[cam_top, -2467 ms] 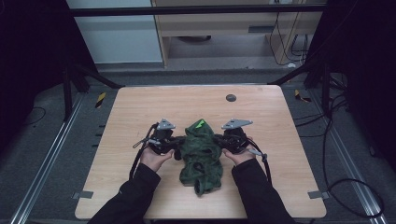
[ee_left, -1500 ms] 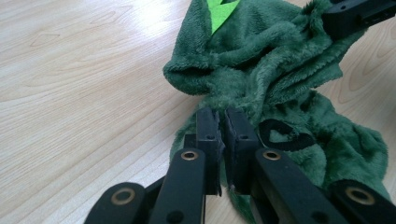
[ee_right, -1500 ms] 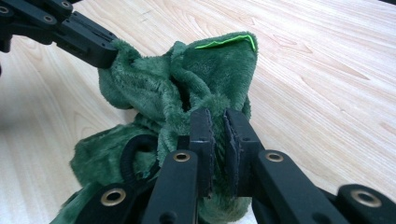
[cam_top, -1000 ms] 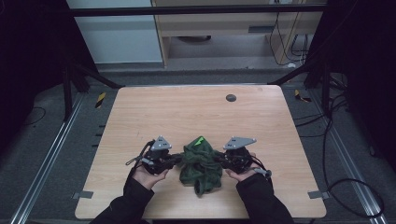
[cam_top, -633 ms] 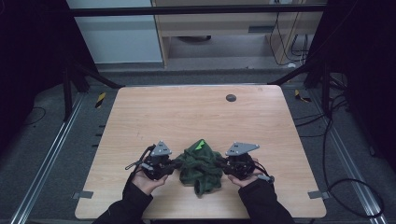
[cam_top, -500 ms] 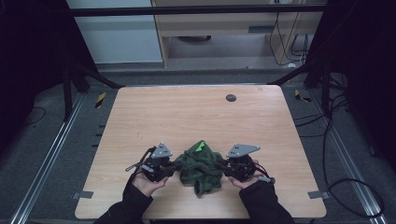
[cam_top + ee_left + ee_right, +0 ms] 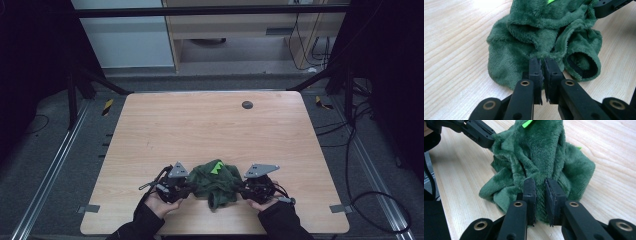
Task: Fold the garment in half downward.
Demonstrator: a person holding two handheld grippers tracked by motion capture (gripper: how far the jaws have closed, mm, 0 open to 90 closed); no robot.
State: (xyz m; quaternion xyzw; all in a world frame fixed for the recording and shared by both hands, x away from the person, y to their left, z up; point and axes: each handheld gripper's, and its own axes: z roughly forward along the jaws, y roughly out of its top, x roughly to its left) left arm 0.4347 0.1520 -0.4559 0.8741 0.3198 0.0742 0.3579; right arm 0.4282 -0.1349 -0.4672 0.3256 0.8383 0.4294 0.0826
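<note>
My right gripper point(image 7: 539, 185) has its jaws pinched on a fold of the green plush cloth point(image 7: 541, 162), bunched on the wooden tabletop point(image 7: 609, 150). Beyond the cloth, my left gripper point(image 7: 491, 141) grips its far edge.

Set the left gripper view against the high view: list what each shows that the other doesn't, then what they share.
Left gripper view alone: a dark-lined tubular opening, like a cuff, and the plush pile of the fabric.

High view alone: the whole table, a dark round disc near its far edge, both hands, and the floor with cables around it.

Shared: the green garment bunched on the wood, the left gripper pinching its edge, the right gripper at its other side.
</note>
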